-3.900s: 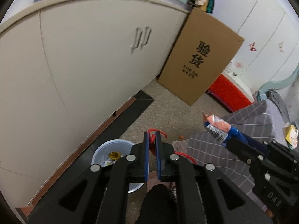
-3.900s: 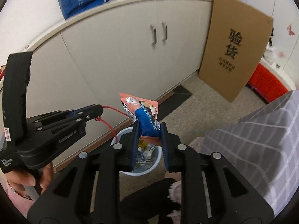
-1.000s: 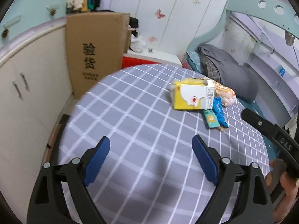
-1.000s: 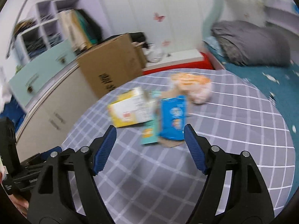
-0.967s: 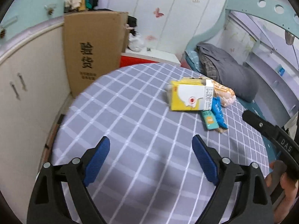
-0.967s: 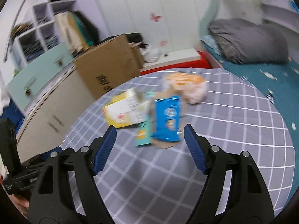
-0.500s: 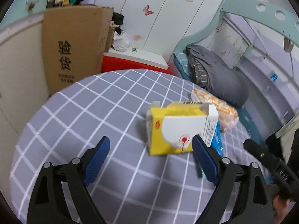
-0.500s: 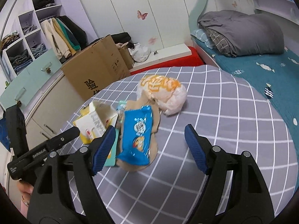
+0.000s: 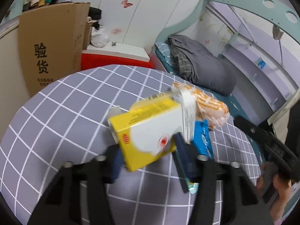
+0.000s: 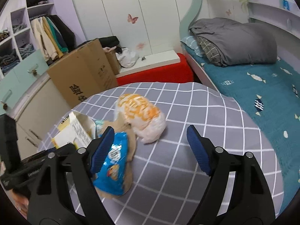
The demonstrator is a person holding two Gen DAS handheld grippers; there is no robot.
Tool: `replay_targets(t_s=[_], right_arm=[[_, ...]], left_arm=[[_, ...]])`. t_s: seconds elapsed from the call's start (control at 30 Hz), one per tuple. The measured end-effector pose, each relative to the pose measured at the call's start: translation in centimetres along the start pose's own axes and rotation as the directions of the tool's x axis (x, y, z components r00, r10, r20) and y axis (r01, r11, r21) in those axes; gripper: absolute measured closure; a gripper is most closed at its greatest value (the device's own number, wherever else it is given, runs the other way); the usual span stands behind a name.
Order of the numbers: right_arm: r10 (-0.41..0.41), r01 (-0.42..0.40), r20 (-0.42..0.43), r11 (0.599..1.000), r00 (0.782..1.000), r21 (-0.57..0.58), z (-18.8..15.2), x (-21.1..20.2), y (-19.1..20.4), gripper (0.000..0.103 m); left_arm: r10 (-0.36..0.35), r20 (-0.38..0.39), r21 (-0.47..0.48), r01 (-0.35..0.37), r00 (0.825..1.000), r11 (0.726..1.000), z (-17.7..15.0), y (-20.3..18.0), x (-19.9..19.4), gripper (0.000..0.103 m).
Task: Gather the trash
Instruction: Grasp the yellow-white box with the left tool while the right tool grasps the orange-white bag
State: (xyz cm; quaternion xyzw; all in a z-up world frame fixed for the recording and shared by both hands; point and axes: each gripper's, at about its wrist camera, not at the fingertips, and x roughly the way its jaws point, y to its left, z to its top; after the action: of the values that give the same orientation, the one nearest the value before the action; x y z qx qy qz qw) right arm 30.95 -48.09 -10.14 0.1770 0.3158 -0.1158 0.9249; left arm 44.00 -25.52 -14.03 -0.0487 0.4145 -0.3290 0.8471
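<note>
A yellow and white carton (image 9: 148, 129) sits between the blue pads of my left gripper (image 9: 148, 155), which has closed around it on the round grey checked table (image 9: 75, 101). The carton also shows in the right wrist view (image 10: 75, 131). A blue snack packet (image 9: 203, 138) lies beside it, on brown paper (image 10: 131, 146) in the right wrist view (image 10: 112, 166). An orange and white plastic bag (image 10: 140, 116) lies behind. My right gripper (image 10: 150, 150) is open and empty above the table, its left pad over the blue packet.
A large cardboard box (image 9: 50, 43) leans against the white cupboard to the left. A red and white bench (image 10: 155, 69) stands behind the table. A bed with a grey quilt (image 10: 234, 41) lies to the right.
My left gripper has moved forward to the yellow carton and closed on it. My right gripper has moved closer to the blue packet and the orange bag, still open.
</note>
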Motion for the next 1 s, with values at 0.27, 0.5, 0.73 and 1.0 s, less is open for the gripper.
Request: replay_targets(t_s=[0.27,0.5,0.73,1.0], right_arm=[[-0.032,0.031,-0.039,0.999,0.999,-0.026,1.8,3.8,0.4,0.025],[-0.007,0.002,-0.091,0.999,0.996,-0.048,1.8,5.7,0.6,0.07],[-0.091,0.1,0.091,0.99,0.992,-0.099,1.4,0.7,2.1,0.075],[0.049,-0.029,0.141,0.99,0.989,-0.138,0.6,-5.0,7.1,0.074]], left_arm=[[-0.026,0.138,0.023,0.023,0.99,0.999,-0.3,-0.5,-2.6,0.1],[0.034,0.204,-0.017,-0.031,0.978,0.999,-0.4,-0.1,-4.1,0.1],[0.097,0.203,-0.042,-0.09,0.974,0.995,-0.6,0.8,-6.3,0.1],[0.246,0.232,-0.083,-0.233,0.941,0.969,-2.3,4.4,-13.7,0.1]])
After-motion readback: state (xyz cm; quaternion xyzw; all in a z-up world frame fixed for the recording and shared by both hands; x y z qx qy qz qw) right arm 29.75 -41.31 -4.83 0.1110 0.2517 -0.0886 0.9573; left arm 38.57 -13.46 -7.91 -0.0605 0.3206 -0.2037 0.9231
